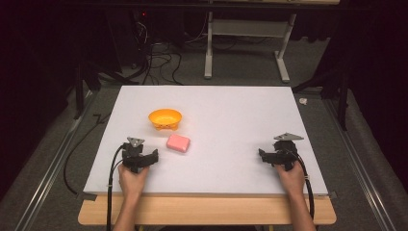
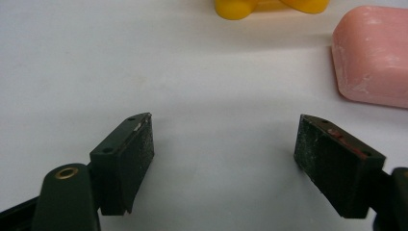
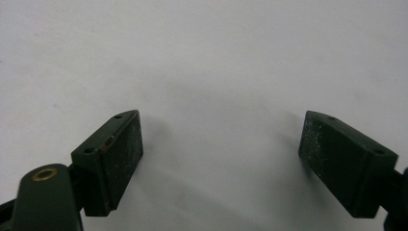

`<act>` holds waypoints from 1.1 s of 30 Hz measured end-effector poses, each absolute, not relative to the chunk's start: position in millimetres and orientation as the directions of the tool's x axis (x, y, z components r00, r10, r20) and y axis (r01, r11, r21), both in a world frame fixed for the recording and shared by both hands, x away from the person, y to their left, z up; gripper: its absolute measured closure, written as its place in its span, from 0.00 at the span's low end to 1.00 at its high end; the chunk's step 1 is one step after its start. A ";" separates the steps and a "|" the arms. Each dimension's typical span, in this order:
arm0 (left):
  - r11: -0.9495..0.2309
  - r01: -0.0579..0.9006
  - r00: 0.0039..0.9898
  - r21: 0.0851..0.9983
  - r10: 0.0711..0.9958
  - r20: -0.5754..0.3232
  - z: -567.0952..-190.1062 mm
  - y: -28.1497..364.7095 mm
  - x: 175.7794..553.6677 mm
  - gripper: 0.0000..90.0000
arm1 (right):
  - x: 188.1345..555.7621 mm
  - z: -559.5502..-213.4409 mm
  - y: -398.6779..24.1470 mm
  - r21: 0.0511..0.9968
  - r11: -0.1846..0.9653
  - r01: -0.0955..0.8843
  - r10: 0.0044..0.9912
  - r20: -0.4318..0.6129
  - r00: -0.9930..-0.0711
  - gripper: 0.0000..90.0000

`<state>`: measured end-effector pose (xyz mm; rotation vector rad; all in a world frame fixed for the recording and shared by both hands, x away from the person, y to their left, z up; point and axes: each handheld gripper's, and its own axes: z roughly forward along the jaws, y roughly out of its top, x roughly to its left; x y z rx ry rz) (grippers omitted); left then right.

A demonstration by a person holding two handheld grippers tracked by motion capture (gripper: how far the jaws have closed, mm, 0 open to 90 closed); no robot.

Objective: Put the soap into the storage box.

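A pink soap bar [image 1: 178,143] lies on the white board [image 1: 226,115], just in front of an orange bowl [image 1: 165,118]. My left gripper [image 1: 139,155] rests on the board a short way left of the soap, jaws open and empty. In the left gripper view the soap [image 2: 373,55] sits ahead to the right, apart from the left gripper [image 2: 223,144], and the bowl's yellow base [image 2: 269,6] shows at the top edge. My right gripper [image 1: 279,154] rests near the board's right front, open over bare white surface [image 3: 221,144].
The white board lies on a wooden table whose front edge [image 1: 207,211] shows below it. Beyond the board are a grey floor, cables [image 1: 159,57] and a white table frame [image 1: 245,43]. Metal rails run along both sides.
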<state>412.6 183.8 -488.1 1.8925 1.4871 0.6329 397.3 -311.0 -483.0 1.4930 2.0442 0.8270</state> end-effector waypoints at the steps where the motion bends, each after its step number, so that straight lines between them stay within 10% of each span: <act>1: -0.153 0.661 0.243 0.734 0.970 -0.017 -488.0 183.8 412.6 0.24 | 397.3 -483.0 -311.0 0.708 0.225 0.669 0.955 -0.025 -0.294 0.18; 33: -0.181 0.602 0.332 0.778 0.943 -0.038 -460.4 164.6 400.4 0.22 | 397.3 -483.0 -311.0 0.708 0.225 0.669 0.955 -0.025 -0.295 0.18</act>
